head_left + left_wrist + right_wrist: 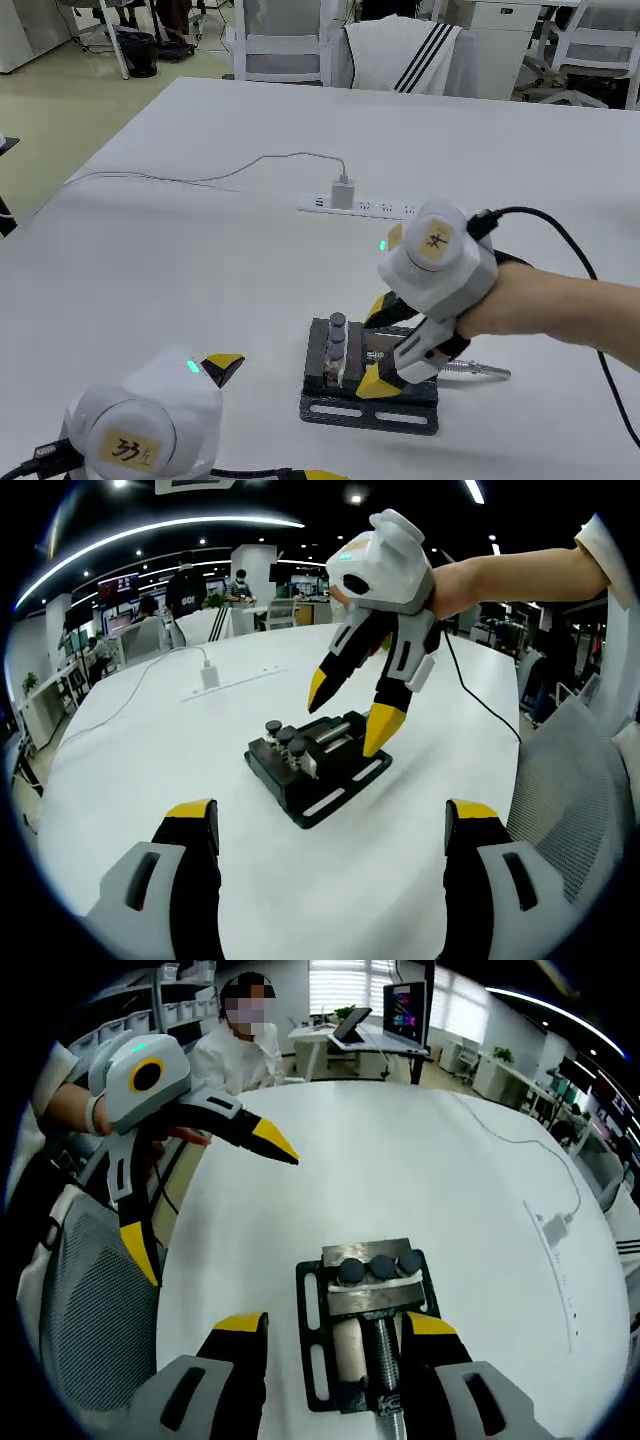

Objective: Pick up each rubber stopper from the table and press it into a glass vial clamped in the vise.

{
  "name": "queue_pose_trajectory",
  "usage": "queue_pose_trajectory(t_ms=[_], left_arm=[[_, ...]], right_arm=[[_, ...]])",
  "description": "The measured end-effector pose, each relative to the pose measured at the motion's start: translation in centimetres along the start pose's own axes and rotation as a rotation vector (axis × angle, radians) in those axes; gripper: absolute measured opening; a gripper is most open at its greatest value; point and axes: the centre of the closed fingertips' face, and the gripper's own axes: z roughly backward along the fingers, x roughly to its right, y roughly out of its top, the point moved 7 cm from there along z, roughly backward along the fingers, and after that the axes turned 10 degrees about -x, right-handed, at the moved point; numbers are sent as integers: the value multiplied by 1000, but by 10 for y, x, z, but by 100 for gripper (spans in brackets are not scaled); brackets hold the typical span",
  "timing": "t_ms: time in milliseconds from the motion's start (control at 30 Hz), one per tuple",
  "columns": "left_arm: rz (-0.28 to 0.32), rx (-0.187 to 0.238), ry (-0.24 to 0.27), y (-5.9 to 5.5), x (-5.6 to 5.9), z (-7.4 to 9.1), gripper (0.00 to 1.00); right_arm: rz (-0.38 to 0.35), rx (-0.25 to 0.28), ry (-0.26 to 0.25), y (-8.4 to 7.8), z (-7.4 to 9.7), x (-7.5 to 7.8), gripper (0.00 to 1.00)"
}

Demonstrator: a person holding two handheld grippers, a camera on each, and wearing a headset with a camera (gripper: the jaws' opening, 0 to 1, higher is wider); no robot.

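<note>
A white table (180, 270) carries a black vise (345, 408), standing flat on its base. Beyond the vise, well apart from it, lies a white power strip (375, 209) with a charger (343, 192) plugged in. From there, a thin cable (200, 181) trails across the tabletop, off to the vise's far left.

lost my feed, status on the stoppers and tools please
Left tool open, empty. Right tool open, empty, over black metal vise. Three dark rubber stoppers lined up in vise. White power strip well clear.
</note>
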Motion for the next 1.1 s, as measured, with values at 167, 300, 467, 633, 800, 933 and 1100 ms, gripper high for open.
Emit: queue_pose_trajectory(t_ms=[167,300,467,633,800,933,1100], left_arm=[[2,-3,-1,-2,-1,0,93],[2,-9,-1,-6,-2,1,93],[-3,-14,0,-11,0,2,94],[0,-15,0,-14,-2,2,96],[2,-25,1,-19,-5,3,97],[8,-30,7,-21,-8,5,97],[15,-36,15,-23,-12,7,98]], right_arm=[[-88,64,-28,-28,11,-14,61],[-136,104,-24,-48,16,-24,68],[-229,152,-72,-74,22,-32,80],[-255,175,-118,-91,27,-44,98],[-285,167,-135,-107,28,-53,99],[-331,202,-162,-116,31,-56,99],[-407,249,-175,-128,36,-60,99]])
